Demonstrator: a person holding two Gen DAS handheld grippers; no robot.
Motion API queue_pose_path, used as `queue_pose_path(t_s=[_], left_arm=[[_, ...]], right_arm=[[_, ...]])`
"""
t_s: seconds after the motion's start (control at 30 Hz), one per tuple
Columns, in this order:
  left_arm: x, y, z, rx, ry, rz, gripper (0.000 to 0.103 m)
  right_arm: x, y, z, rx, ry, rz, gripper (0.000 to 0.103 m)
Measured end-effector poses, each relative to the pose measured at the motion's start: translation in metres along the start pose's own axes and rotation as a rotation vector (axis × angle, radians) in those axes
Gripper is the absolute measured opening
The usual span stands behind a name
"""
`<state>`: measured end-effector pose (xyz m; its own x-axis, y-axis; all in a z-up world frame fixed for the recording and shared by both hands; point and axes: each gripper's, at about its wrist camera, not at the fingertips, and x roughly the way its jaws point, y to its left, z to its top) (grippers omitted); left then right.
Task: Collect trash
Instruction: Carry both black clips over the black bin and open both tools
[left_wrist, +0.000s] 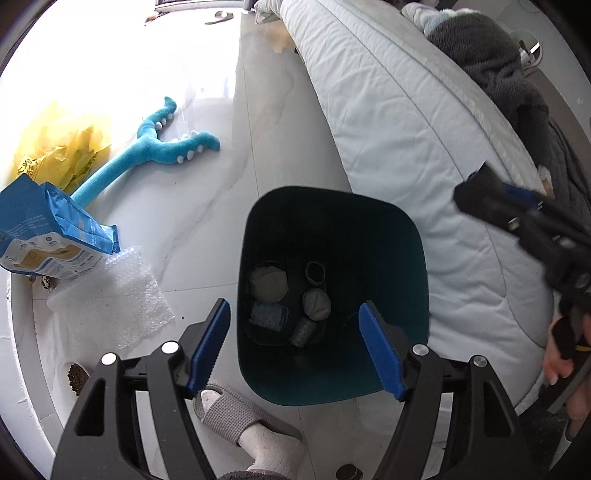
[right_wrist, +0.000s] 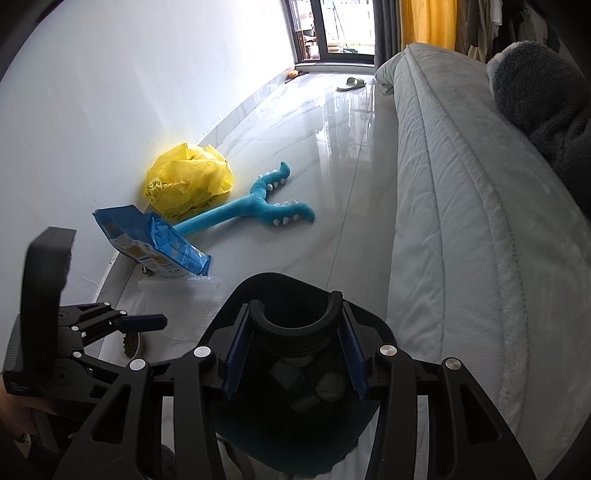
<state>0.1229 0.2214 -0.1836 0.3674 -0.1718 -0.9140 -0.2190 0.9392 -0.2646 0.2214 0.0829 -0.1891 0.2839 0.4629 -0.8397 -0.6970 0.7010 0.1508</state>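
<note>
While your right gripper (right_wrist: 295, 354) pinches a black ribbed ring (right_wrist: 295, 328) by its sides over the dark teal bin (left_wrist: 413, 266), your left gripper (left_wrist: 295, 350) hangs wide and empty above the same bin. The ring looks stiff and light; your side grip suits it. Left of the bin lies bubble wrap (left_wrist: 110, 306), soft and slippery, best pinched at an edge; beyond it, a blue bag (right_wrist: 155, 240) and crumpled yellow bag (right_wrist: 188, 181).

Dark ridged object (right_wrist: 295, 332) hides much of the bin (right_wrist: 373, 325).
</note>
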Motion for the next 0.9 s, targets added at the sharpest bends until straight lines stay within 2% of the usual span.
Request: queue_pose_path(t_s=[0.1, 0.2, 0.73, 0.9], left_arm=[[-0.008, 0.007, 0.002, -0.011, -0.031, -0.004, 0.075], [-0.017, 0.009, 0.004, 0.006, -0.073, 0.043, 0.075], [-0.062, 0.021, 0.015, -0.038, -0.264, -0.039, 0.075], [-0.078, 0.015, 0.02, -0.034, -0.346, -0.042, 0.076]], right_arm=[[0.016, 0.001, -0.002, 0.007, 0.037, 0.0, 0.047], [0.029, 0.002, -0.006, 0.012, 0.07, 0.002, 0.047], [0.074, 0.024, -0.024, -0.057, 0.214, -0.003, 0.049], [0.082, 0.023, -0.032, -0.061, 0.251, -0.01, 0.049]])
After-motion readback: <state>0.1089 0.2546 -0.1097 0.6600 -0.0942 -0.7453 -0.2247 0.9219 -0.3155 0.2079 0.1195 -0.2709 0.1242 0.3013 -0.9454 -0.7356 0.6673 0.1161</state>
